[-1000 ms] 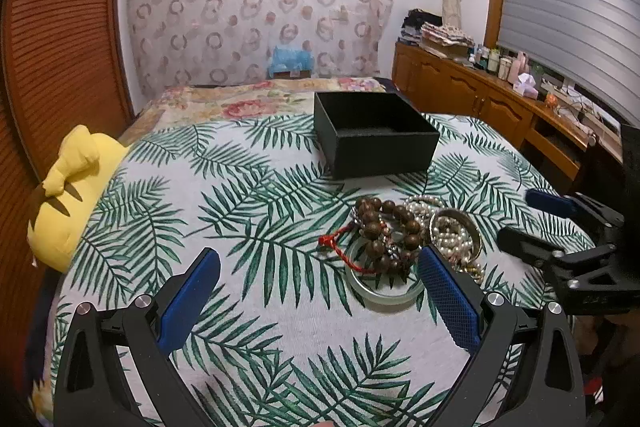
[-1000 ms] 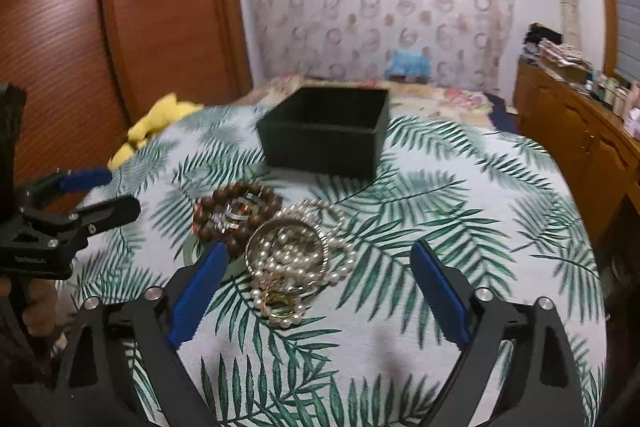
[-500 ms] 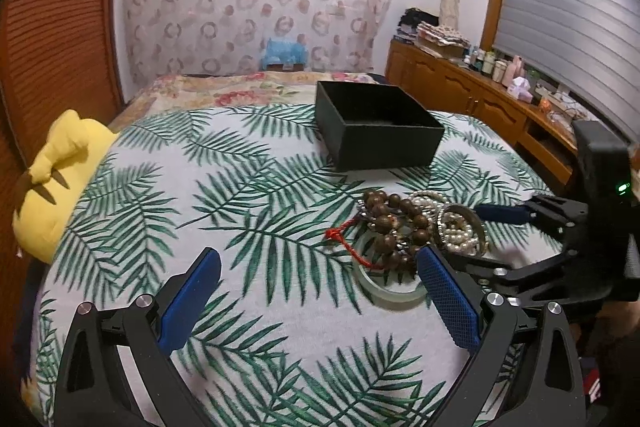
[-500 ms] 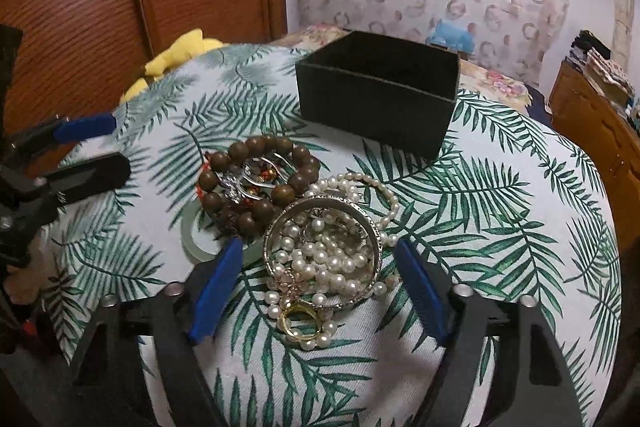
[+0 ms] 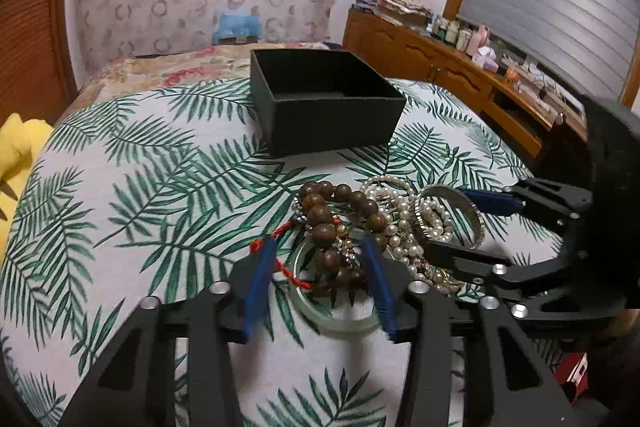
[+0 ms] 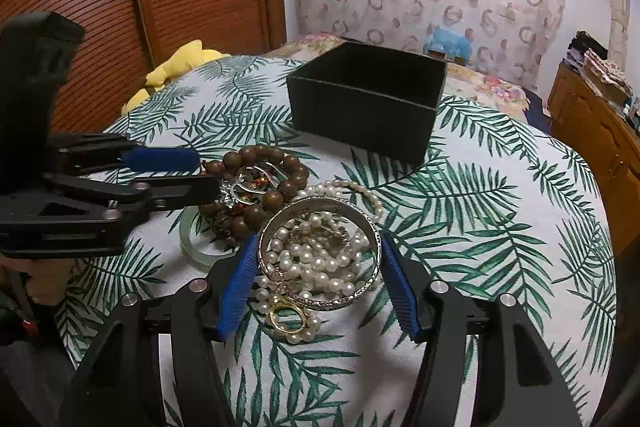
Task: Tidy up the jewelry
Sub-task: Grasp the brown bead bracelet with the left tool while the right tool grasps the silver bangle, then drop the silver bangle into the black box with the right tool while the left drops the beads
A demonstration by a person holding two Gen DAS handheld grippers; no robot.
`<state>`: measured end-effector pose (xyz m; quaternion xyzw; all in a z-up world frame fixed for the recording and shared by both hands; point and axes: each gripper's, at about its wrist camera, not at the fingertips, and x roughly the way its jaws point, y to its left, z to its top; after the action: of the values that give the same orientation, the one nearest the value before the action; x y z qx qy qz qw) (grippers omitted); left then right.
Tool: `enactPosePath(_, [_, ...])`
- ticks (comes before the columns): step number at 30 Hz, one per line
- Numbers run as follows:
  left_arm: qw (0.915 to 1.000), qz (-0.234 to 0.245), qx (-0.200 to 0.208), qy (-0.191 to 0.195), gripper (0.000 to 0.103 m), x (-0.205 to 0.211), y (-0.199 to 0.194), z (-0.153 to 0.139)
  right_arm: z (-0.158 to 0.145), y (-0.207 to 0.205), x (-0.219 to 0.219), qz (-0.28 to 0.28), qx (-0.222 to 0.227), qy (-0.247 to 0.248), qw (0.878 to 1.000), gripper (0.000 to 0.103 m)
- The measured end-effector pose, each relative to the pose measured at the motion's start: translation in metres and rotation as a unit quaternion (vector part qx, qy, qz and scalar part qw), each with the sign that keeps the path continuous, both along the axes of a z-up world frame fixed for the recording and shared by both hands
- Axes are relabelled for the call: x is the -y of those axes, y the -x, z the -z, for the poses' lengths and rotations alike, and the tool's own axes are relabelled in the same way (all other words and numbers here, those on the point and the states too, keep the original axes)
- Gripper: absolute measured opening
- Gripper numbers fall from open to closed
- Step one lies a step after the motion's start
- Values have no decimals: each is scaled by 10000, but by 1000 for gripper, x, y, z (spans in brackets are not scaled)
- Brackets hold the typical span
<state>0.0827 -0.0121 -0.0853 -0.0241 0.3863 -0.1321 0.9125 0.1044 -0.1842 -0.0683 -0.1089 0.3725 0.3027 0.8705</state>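
Note:
A jewellery pile lies on the palm-leaf tablecloth [image 5: 120, 187] in front of an open black box [image 5: 328, 115] [image 6: 360, 115]. My left gripper [image 5: 318, 243] [image 6: 204, 175] is closing. The brown wooden bead bracelet [image 5: 320, 215] [image 6: 276, 195] and its red cord lie between the pads, on a pale jade bangle [image 5: 336, 323] [image 6: 192, 239]; no firm press shows. My right gripper [image 6: 320, 238] [image 5: 446, 219] is closing too, its blue pads touching both sides of the silver bangle [image 6: 340, 301] [image 5: 472, 207], which is filled with a pearl strand [image 6: 312, 259]. A gold ring [image 6: 286, 315] lies just in front.
A yellow plush toy [image 5: 16, 147] [image 6: 180, 63] sits at the table's left edge. Behind the table is a bed with a floral cover, and a wooden dresser [image 5: 440, 67] crowded with bottles runs along the right wall. A person's hand [image 6: 36, 279] holds the left gripper.
The left gripper moved forward and down onto the beads and its jaws narrowed sharply. The right gripper slid in around the silver bangle, its jaws narrowing to the bangle's sides.

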Motion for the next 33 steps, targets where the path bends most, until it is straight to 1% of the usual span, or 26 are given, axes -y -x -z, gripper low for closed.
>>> enactPosePath(1, [10000, 1, -40, -27, 32, 1, -3, 2, -1, 0, 2, 9, 4, -17, 10000, 63])
enactPosePath(3, [10000, 13, -66, -5, 27, 2, -6, 4, -1, 0, 3, 16, 13, -24, 10000, 63])
enactPosePath(4, [10000, 23, -69, 20, 20, 2, -6, 4, -1, 0, 4, 21, 13, -24, 10000, 63])
enactPosePath(6, [9999, 45, -60, 83, 18, 1, -6, 2, -1, 1, 5, 35, 25, -18, 10000, 63])
enactPosePath(8, [10000, 78, -6, 59, 12, 2, -4, 0, -1, 0, 7, 59, 27, -30, 10000, 63])
enactPosePath(11, [9998, 93, 131, 98, 12, 1, 0, -9, 1, -1, 9, 92, 30, -51, 9999, 63])
enactPosePath(16, [9983, 160, 520, 228, 12, 1, 7, -39, -4, -3, 14, 101, 80, -91, 9999, 63])
enactPosePath(24, [9957, 198, 866, 272, 12, 1, 4, -74, -17, -8, 15, 97, 249, -113, 9996, 63])
enactPosePath(30, [9941, 123, 1053, 215, 12, -8, -4, -93, -31, -25, 14, 132, 416, -126, 9990, 63])
enactPosePath(33, [9936, 92, 1113, 168, 12, -10, -14, -99, -39, -43, 11, 140, 515, -160, 9984, 63])
